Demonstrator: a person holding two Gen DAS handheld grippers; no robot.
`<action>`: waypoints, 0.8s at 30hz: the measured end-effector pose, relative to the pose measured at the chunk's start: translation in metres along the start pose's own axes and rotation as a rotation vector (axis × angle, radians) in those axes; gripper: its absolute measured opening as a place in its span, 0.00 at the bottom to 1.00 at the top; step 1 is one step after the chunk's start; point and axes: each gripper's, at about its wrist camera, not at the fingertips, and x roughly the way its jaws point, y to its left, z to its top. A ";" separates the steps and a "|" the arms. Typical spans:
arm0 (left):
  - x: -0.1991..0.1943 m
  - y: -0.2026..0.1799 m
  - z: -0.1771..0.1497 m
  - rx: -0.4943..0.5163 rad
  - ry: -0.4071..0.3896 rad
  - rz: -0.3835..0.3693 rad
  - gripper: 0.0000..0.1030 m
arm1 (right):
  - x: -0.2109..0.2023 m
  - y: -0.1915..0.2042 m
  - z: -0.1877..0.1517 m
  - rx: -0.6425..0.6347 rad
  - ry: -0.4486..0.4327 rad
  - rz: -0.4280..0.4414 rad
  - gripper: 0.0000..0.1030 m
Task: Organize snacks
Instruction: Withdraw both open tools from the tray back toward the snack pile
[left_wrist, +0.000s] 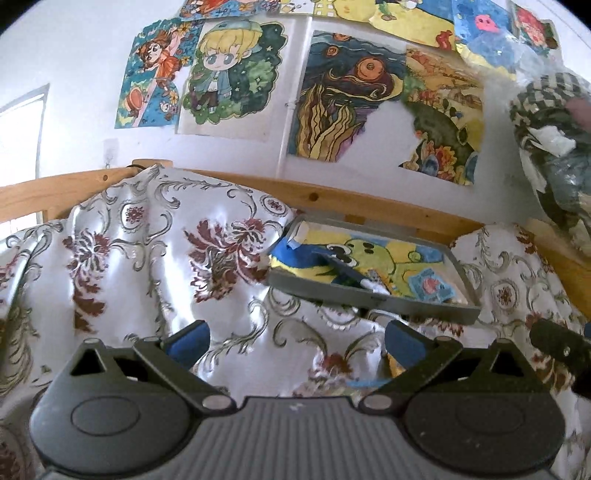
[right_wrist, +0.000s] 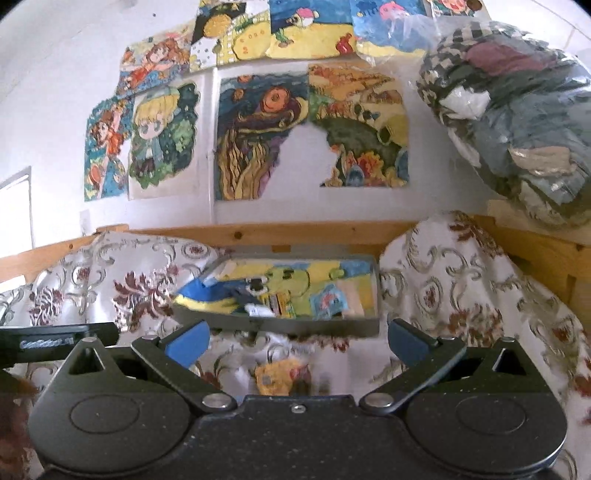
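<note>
A white plaster wall (right_wrist: 55, 92) filled the upper half of both views, papered with hand-coloured drawings (left_wrist: 340, 99) whose edges were torn and curling. Below it ran a knotty pine rail (right_wrist: 314, 232) along the back of the work surface. A glossy, satin-like tablecloth (left_wrist: 147, 258) printed with maroon flowers and grey scrollwork lay rumpled and bunched over the surface, catching bright highlights. At two o'clock in the right wrist view, a bulging clear plastic bag (right_wrist: 517, 122) stuffed with checked and dark fabrics sat on the wooden ledge.

A shallow rectangular grey tray (right_wrist: 295, 326) with low, straight walls rested on the cloth at the centre, tilted slightly in the left wrist view (left_wrist: 369, 299). It was lined with a yellow, green and blue drawing, with a dark pen-like object lying across it. Whether any snacks were inside could not be told.

The left gripper (left_wrist: 297, 339) hovered with its blue-padded fingers (left_wrist: 192, 341) spread wide and nothing between them. The right gripper (right_wrist: 297, 339) was likewise parted and empty. A small crinkled yellow snack packet (right_wrist: 282, 374) lay on the cloth at six o'clock of the tray, just in front of it and between the right gripper's fingers without touching them; it showed blurred.
</note>
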 end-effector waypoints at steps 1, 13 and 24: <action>-0.004 0.002 -0.003 0.009 -0.001 0.002 1.00 | -0.004 0.001 -0.003 0.005 0.008 -0.004 0.99; -0.033 0.026 -0.029 -0.037 0.168 0.018 1.00 | -0.023 0.014 -0.020 -0.011 0.121 -0.021 0.99; -0.033 0.027 -0.036 -0.010 0.277 0.048 1.00 | -0.008 0.021 -0.030 -0.024 0.289 0.003 0.99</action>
